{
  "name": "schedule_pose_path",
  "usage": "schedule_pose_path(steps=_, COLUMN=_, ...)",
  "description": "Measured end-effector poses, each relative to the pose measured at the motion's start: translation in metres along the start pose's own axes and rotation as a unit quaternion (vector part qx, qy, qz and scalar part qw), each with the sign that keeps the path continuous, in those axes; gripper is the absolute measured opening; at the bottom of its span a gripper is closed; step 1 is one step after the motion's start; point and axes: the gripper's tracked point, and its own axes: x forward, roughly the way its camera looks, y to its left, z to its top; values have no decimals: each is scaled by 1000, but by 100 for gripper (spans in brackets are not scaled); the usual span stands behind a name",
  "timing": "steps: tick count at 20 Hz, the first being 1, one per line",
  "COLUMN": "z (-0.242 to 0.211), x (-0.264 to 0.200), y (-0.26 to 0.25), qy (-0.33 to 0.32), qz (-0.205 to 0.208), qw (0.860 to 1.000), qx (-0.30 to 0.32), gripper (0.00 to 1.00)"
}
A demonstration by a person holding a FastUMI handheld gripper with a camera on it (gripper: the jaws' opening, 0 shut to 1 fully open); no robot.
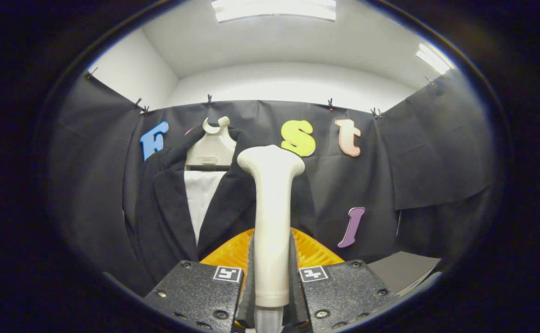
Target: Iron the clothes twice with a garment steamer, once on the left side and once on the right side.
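A garment steamer [271, 217] is pinched between the two fingers of the gripper [271, 273], which are pressed against either side of its handle. The handle is a smooth, glossy, cream-coloured plastic column, narrow at the waist and widening at the top into a rounded, flattened head. It is held upright and runs from the fingers up across the middle of the view. At its lower end a short, translucent, ribbed tube is seen between the fingers.

A dark suit jacket [163, 217] of matte woven cloth is hung just beyond the steamer and to its left, on a pale plastic hanger [212, 145] with a broad, shield-shaped neck and a curled hook. The lapels are folded open, and a white shirt front [200, 194] is shown between them in a narrow V. The right lapel is partly covered by the steamer handle.

Behind the fingers, an orange ridged piece [314, 252] with fine, fanned grooves is visible low down; what it belongs to cannot be told.
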Motion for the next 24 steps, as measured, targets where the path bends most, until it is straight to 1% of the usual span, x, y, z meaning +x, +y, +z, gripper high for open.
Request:
schedule_pose_path(steps=4, z=-16, x=-11, y=5, qy=11, qz=17, qw=1000, qx=-7, gripper=32)
schedule_pose_path(steps=10, z=-47, x=-30, y=9, qy=37, qz=19, qw=999, qx=-13, gripper=32)
schedule_pose_path(steps=14, z=-79, x=-48, y=9, qy=71, qz=24, qw=997, qx=-18, gripper=32)
schedule_pose_path(steps=24, z=-157, x=-93, y=0, qy=147, qz=19, qw=988, qx=-33, gripper=32)
